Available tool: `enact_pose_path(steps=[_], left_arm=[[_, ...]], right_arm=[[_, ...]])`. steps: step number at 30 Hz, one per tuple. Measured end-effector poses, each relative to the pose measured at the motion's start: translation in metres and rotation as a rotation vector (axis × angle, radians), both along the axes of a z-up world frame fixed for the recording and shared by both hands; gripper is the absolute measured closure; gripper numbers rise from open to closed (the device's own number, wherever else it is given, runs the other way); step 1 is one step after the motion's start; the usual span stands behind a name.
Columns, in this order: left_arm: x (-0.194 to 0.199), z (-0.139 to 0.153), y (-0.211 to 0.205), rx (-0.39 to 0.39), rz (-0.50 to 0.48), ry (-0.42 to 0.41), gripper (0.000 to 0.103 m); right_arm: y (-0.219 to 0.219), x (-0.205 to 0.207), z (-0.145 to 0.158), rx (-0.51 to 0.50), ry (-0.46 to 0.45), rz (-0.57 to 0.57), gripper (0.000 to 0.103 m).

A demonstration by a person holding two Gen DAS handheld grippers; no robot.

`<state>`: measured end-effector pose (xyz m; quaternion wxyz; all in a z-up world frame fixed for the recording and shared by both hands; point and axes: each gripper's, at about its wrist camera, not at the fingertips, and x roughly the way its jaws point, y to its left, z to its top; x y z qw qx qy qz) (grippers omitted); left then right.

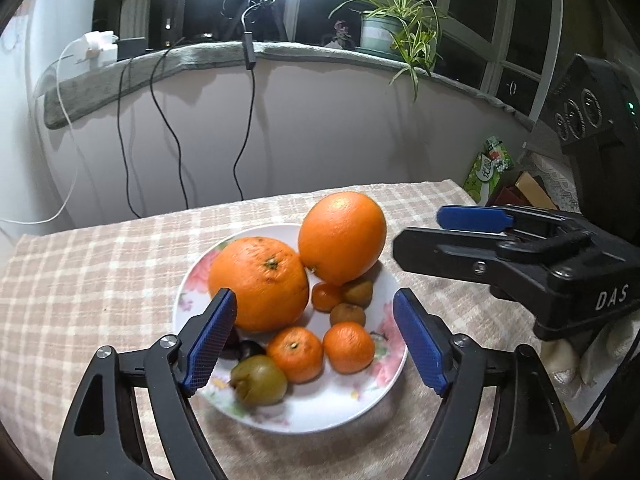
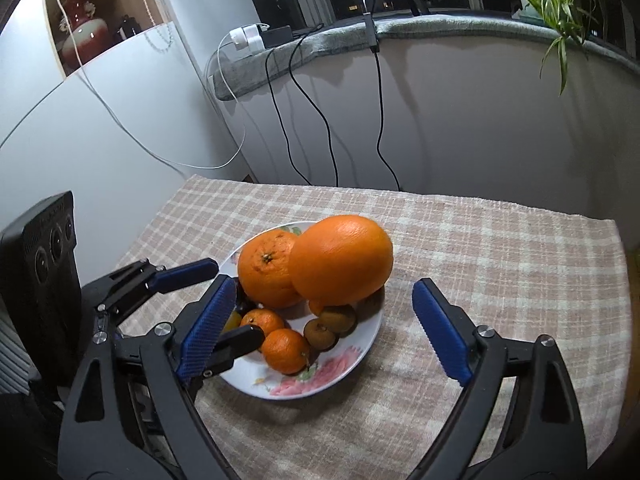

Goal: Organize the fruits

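Basically plate (image 1: 384, 380) mid-desk (image 1: 100, 280), bare cloth all round, holding two big oranges (image 1: 260, 280), three mandarins (image 1: 348, 346), three kiwis (image 1: 260, 380); both grippers' (image 1: 312, 336) (image 2: 324, 328) jaws apart, gripping nothing.

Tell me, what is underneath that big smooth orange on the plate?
The smooth orange rests on small fruits: a brownish one and a small orange one peek out beneath it, on the flowered plate. It leans against the other big orange. Anything further under it is covered.
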<state>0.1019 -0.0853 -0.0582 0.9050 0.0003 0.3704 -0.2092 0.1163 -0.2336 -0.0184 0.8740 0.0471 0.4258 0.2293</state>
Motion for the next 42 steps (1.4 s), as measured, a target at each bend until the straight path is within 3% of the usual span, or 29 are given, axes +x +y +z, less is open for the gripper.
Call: enact_pose_path(steps=[4, 11, 17, 30, 42], left_arm=[[-0.004, 0.000, 0.009, 0.010, 0.025, 0.002, 0.022], [-0.022, 0.001, 0.030, 0.030, 0.089, 0.003, 0.022], [-0.044, 0.013, 0.046, 0.052, 0.148, -0.037, 0.022], [-0.067, 0.025, 0.059, 0.030, 0.198, -0.054, 0.022], [-0.073, 0.028, 0.059, 0.032, 0.204, -0.070, 0.022]], right_arm=[[0.001, -0.012, 0.002, -0.034, -0.014, -0.064, 0.005], [-0.008, -0.037, 0.011, -0.074, -0.043, -0.219, 0.004], [-0.010, -0.052, 0.019, -0.184, -0.105, -0.320, 0.000], [0.004, -0.072, 0.029, -0.275, -0.185, -0.319, 0.000], [0.012, -0.078, 0.035, -0.275, -0.209, -0.302, 0.000]])
